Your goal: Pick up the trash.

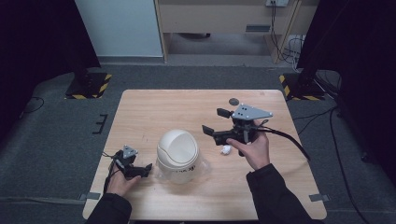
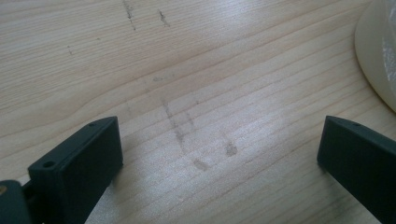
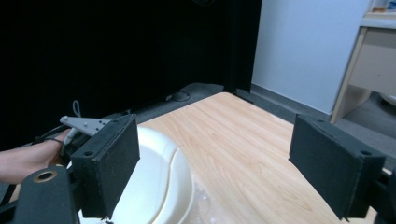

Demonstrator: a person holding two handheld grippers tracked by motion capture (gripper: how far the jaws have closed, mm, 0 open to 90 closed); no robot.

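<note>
Tools [image 1: 215, 120] [image 1: 148, 168] gape wide (both empty) beside the bin [image 1: 178, 155].

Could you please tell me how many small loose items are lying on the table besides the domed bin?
2: a small white crumpled piece just below the right gripper, and a small dark round object near the table's far edge. The bin may hide others.
</note>
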